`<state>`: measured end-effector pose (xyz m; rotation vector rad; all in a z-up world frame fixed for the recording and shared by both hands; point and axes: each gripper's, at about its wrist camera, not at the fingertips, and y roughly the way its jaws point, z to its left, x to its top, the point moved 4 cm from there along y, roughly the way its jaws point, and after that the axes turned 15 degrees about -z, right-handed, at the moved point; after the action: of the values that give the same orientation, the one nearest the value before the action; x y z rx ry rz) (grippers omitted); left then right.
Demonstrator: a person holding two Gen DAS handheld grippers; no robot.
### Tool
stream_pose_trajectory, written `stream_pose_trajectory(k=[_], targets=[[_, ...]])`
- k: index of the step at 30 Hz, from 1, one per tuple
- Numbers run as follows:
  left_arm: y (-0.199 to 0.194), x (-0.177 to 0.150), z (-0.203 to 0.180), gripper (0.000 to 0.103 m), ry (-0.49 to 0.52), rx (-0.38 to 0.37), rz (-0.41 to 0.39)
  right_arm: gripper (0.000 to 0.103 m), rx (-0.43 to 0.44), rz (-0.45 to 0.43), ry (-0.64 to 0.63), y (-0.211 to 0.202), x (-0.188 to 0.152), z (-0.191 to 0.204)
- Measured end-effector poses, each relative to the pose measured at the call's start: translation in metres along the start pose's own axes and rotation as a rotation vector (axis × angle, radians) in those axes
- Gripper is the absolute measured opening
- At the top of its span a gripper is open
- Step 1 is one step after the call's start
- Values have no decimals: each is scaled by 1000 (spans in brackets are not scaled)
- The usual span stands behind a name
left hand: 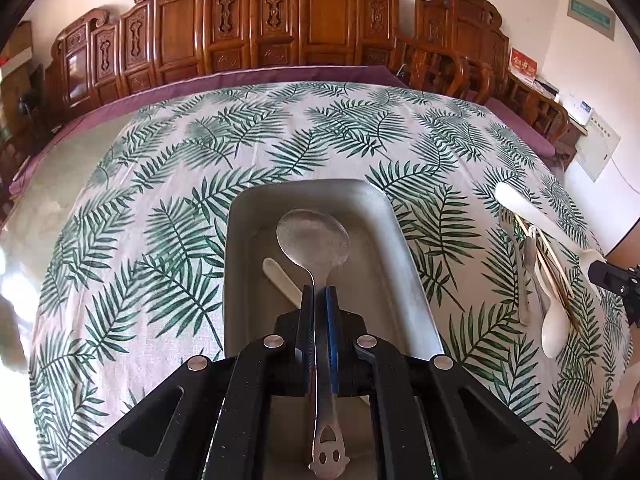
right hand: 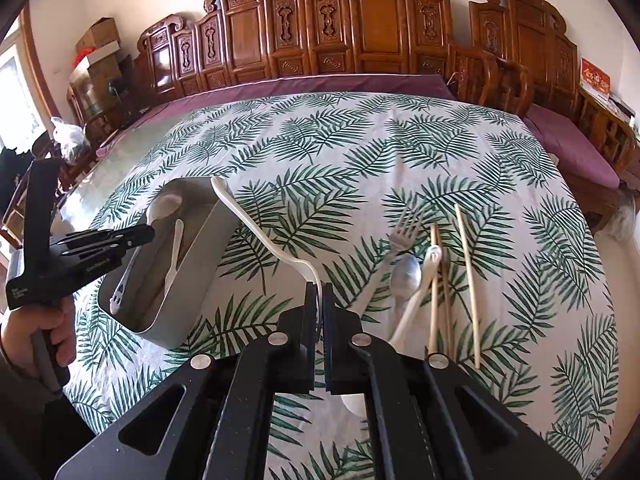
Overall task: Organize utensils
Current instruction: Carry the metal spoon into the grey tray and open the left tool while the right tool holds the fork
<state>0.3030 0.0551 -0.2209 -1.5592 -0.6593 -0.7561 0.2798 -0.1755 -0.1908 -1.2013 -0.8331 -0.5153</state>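
Left gripper (left hand: 320, 294) clamps a metal spoon (left hand: 313, 240) above the tray (left hand: 404, 280), right gripper (right hand: 320, 292) pinches what looks like a white ladle (right hand: 256, 224) beside it.

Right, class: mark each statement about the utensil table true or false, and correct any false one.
1. The left gripper is shut on a metal spoon over the metal tray. True.
2. The right gripper is open and empty. False: it is shut on a white ladle.
3. A small white spoon already lies in the tray. True.
4. The fork lies inside the tray. False: it lies on the leaf-print tablecloth, beside a small metal spoon.
5. The chopsticks lie on the tablecloth. True.
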Motion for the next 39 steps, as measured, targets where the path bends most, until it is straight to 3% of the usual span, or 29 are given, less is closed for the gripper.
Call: stream_pose_trajectory(k=[11,27,35,39], targets=[[15,-7,2,5,-8,-3,32,4,-10,25,-20,19,-7,11],[8,-4,6,7,-25,-3,11,4,-5,29,-59,21,-5,37],[-24,16,31,41,-39,34,-71,4,8,27,-122,32,5,69],[-37,23,50,50,-45,62,-99,4,3,35,-168,43,10,86]])
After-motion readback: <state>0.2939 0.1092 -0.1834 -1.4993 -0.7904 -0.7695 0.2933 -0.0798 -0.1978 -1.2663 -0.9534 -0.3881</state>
